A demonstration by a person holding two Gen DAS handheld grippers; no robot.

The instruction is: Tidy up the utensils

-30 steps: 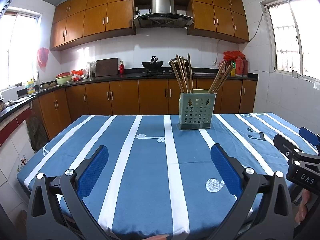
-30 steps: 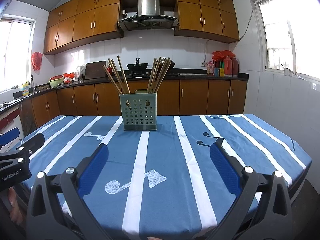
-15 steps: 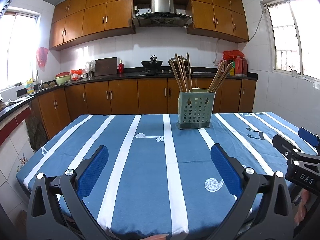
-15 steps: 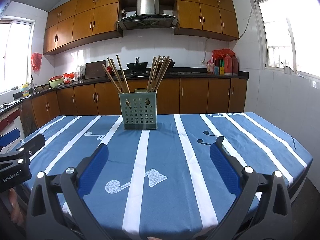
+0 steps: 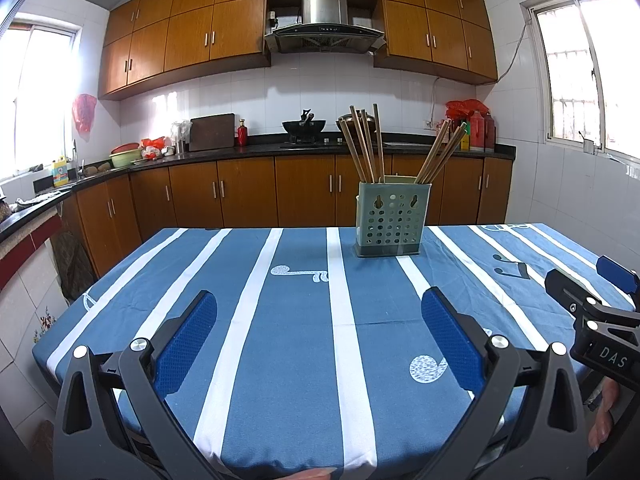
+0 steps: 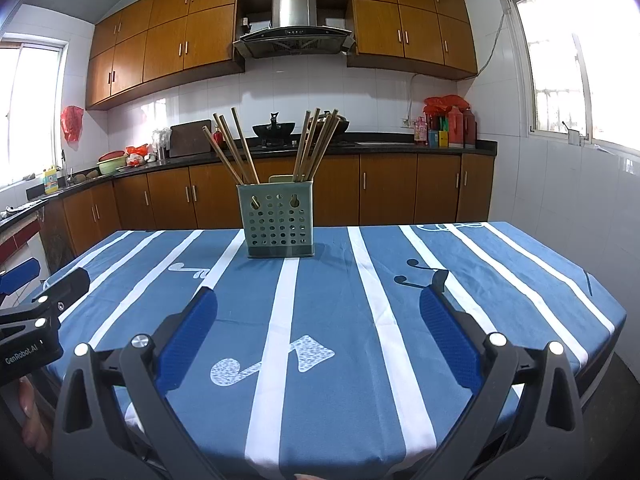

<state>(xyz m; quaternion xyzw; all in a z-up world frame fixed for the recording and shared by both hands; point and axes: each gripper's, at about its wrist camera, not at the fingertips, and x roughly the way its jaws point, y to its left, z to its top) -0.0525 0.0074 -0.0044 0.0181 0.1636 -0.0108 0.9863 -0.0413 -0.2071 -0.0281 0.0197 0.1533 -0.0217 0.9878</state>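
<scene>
left gripper (image 5: 319, 302): spread wide, nothing in it
right gripper (image 6: 319, 302): same, wide and empty
chopsticks (image 5: 366, 145): two bunches upright in the green holder (image 5: 392, 219), far side of the striped surface (image 5: 280, 320)

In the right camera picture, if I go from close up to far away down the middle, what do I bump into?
Right tool → white music note on the tablecloth → green holder with chopsticks → brown cabinets → black wok → range hood.

Both wrist views face the far utensil holder (image 5: 393, 219) across the table (image 6: 500, 280).
</scene>
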